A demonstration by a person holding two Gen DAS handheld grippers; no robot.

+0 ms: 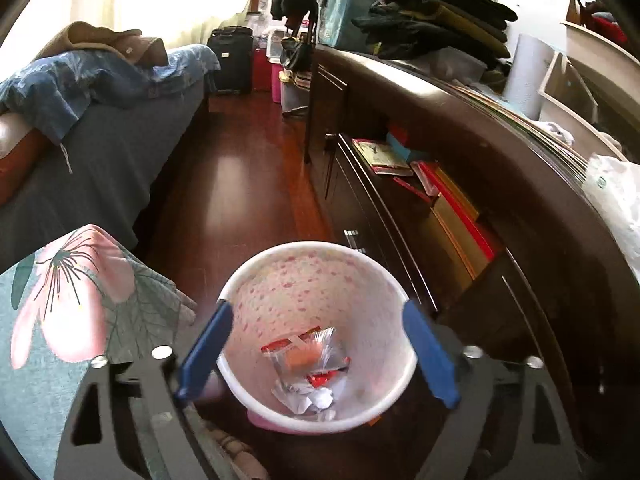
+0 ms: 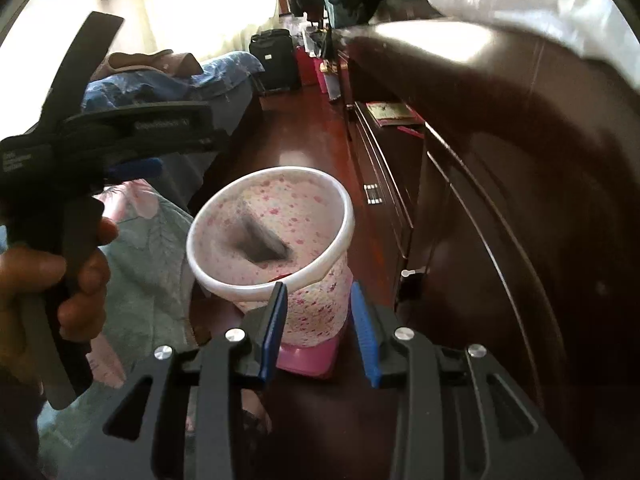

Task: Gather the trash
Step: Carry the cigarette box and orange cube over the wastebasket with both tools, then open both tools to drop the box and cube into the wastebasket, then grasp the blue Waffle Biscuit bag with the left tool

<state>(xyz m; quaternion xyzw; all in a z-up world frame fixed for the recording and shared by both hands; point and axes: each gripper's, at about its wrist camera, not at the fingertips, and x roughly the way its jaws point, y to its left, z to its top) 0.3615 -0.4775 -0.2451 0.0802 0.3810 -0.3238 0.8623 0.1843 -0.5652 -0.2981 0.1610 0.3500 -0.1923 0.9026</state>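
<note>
Lower centre, the trash bin [image 1: 316, 280] looks like smooth glossy plastic with a speckled floral print; inside lie a shiny clear wrapper [image 1: 308, 354] and crumpled paper [image 1: 312, 400]. The floor [image 1: 236, 184] is polished reddish wood. At lower left, floral cloth [image 1: 60, 304] looks matt.

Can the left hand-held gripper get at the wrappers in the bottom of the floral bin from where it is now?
Probably yes. The left hand-held gripper hangs open above the floral bin, and nothing covers the wrappers at the bottom.
</note>
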